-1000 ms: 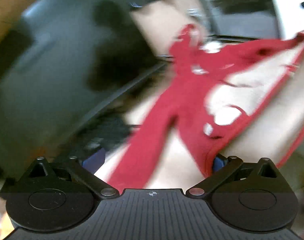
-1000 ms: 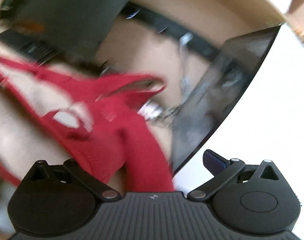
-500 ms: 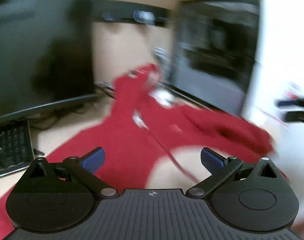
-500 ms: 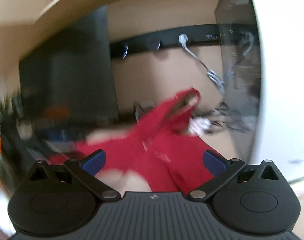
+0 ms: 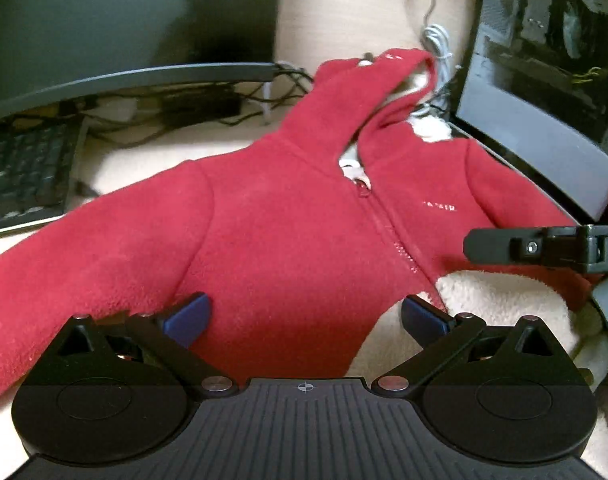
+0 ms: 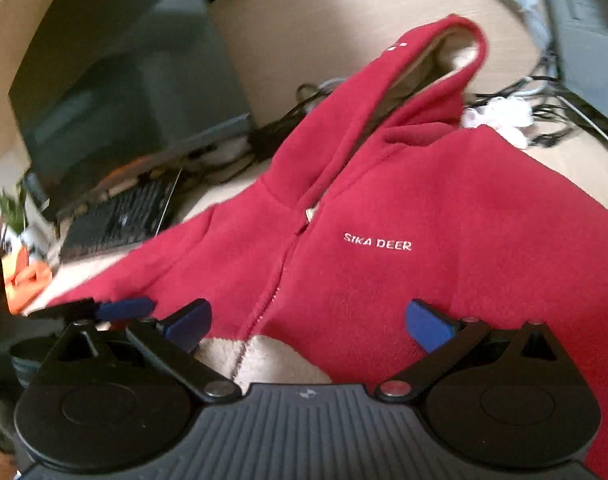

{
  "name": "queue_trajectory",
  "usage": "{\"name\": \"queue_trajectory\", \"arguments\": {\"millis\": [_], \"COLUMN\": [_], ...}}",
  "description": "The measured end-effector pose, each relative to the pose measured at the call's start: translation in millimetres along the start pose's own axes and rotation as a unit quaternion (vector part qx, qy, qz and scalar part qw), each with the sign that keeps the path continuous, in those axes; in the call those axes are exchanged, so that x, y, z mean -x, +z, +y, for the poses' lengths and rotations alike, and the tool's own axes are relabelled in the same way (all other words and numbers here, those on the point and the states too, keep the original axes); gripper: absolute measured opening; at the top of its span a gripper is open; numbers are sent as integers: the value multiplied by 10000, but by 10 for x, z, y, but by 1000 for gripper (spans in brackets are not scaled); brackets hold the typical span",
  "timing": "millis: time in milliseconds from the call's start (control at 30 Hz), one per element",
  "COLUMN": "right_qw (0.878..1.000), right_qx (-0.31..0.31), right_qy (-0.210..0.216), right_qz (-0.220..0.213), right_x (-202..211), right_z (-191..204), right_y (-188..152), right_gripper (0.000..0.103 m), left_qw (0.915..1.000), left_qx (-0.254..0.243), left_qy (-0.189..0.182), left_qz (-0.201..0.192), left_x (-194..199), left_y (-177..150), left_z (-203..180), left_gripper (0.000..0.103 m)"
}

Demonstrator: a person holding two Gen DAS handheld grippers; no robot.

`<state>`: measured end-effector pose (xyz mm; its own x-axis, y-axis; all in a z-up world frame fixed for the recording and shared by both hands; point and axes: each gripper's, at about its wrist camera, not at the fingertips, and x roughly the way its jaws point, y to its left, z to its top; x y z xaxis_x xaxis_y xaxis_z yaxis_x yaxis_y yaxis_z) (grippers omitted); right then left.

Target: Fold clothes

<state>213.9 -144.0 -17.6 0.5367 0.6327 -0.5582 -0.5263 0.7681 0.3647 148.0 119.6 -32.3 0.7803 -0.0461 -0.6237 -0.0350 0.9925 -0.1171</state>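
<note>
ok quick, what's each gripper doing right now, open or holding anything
Left gripper: open, holding nothing, over the red hoodie.
Right gripper: open, holding nothing, over the hoodie's hem.

Soft indoor light, blurred fisheye edges.

A home computer corner: a pale wooden counter (image 5: 344,20) carries a dark monitor (image 5: 103,20), a black keyboard (image 5: 23,172), tangled cables (image 5: 231,108) and a glass-sided PC tower (image 5: 544,80); a potted plant (image 6: 7,208) at the edge adds a domestic touch
</note>
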Motion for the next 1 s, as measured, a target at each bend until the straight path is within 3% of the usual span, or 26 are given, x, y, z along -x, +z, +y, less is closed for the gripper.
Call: {"name": "queue_trajectory", "arguments": {"millis": [167, 233, 333, 533, 633, 667, 733, 800, 900, 967, 1000], "right_qw": [9921, 9862, 9886, 9914, 9878, 9864, 9853, 9849, 9847, 9849, 9849], "right_qx": [989, 1349, 1230, 1063, 1265, 1338, 1385, 1408, 1420, 1413, 1414], "right_qy": [-445, -550, -462, -394, -553, -609, -686, -721, -741, -741, -744], "right_qz": [625, 781, 736, 647, 714, 739, 724, 706, 690, 677, 671], "right_x": [-125, -116, -20, -23, -80, -97, -104, -102, -93, -89, -88], "right_z": [307, 388, 333, 328, 412, 438, 460, 465, 459, 457, 456], "right_y": [-29, -64, -93, -86, -101, -108, -120, -126, -131, -132, -132], "right_gripper": [103, 103, 103, 103, 103, 103, 103, 103, 103, 103, 103], "left_qw": [9971, 9972, 9990, 9976, 9938, 9916, 9802, 9593, 9341, 9262, 9242], "left_qx": [662, 681, 411, 624, 1055, 1091, 1146, 1515, 2402, 2576, 2604], "left_qy": [-312, -299, -162, -309, -46, 383, 1290, 2096, 2433, 2583, 2650], "left_qz": [-188, -107, 55, -37, -359, -585, -974, -1131, -1031, -953, -890], "left_x": [110, 88, 52, 123, 495, 678, 994, 1202, 1296, 1284, 1260], "left_y": [-62, -22, -1, -37, -143, -198, -328, -454, -624, -704, -734], "left_z": [224, 213, 118, 217, 444, 519, 688, 951, 1450, 1675, 1774], "left_gripper": [103, 103, 103, 103, 103, 103, 103, 103, 102, 99, 93]}}
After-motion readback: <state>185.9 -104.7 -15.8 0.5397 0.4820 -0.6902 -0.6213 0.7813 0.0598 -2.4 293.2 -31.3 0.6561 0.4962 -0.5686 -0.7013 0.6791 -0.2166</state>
